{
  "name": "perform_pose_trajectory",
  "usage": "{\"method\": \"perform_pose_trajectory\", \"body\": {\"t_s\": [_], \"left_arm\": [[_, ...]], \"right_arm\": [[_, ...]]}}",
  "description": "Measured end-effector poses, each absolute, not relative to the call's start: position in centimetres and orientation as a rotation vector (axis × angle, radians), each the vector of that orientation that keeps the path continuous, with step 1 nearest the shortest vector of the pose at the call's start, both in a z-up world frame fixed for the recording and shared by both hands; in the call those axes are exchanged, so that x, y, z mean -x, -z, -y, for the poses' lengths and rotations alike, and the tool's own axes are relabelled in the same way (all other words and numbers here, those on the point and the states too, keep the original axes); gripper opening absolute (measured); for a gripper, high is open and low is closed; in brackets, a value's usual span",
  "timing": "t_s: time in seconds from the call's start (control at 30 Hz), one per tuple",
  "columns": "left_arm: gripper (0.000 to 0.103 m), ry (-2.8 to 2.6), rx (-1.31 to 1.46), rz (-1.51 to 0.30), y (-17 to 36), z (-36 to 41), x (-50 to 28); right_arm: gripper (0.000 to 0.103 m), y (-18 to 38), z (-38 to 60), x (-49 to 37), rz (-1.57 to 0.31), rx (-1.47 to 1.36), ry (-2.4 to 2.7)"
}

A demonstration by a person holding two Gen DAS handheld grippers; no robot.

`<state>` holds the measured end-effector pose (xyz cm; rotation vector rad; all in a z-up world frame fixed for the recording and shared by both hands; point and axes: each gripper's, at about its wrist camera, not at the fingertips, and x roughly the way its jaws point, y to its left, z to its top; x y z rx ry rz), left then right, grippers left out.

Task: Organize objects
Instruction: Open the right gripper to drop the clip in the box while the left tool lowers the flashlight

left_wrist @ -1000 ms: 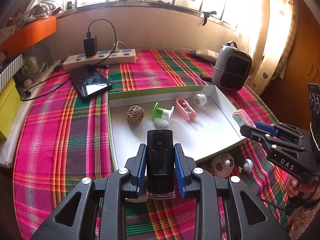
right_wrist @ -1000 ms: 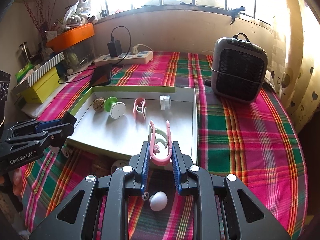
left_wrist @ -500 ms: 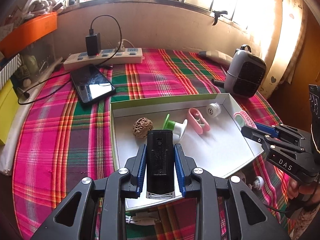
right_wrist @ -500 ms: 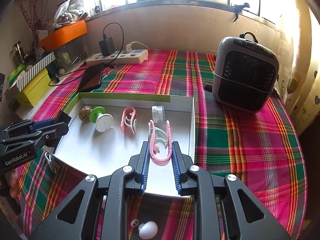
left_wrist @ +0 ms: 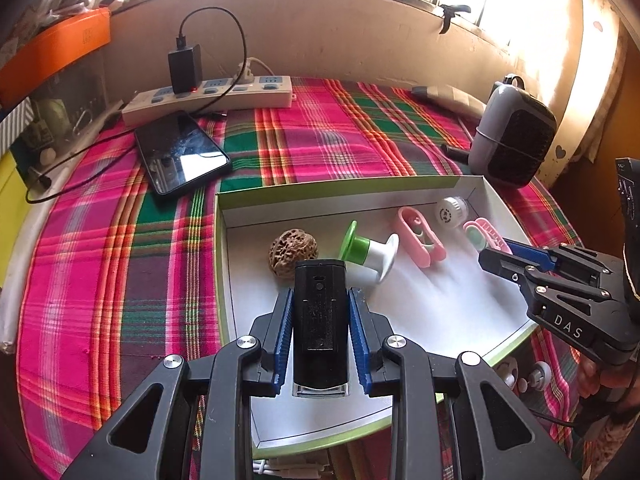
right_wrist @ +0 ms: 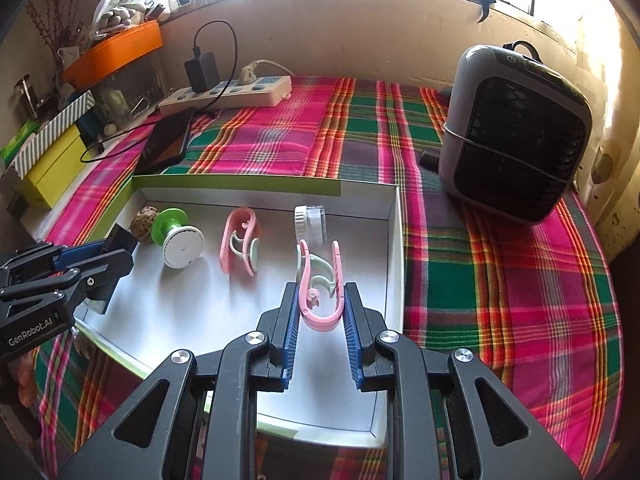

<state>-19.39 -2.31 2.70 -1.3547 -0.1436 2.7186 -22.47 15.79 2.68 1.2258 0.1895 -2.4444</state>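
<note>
gripping a flat black case (left_wrist: 320, 322), pink clip (right_wrist: 320, 280).

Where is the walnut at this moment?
The walnut lies inside the white tray, near its far left corner in the left wrist view. It sits just left of the green and white spool.

We read "DAS" on the right gripper (left_wrist: 494, 255) at the right edge, and "GenRobot.AI" on the left gripper (right_wrist: 120, 250) at the lower left
</note>
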Motion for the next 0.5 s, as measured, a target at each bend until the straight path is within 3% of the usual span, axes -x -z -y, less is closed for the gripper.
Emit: {"method": "perform_pose_trajectory", "body": {"t_s": [0.5], "left_arm": [[0.025,-2.725,1.383,0.121,-2.1,2.3,20.6]], "right_arm": [[0.023,-1.8,-14.8,23.8,-0.213,-1.246,2.428]]}}
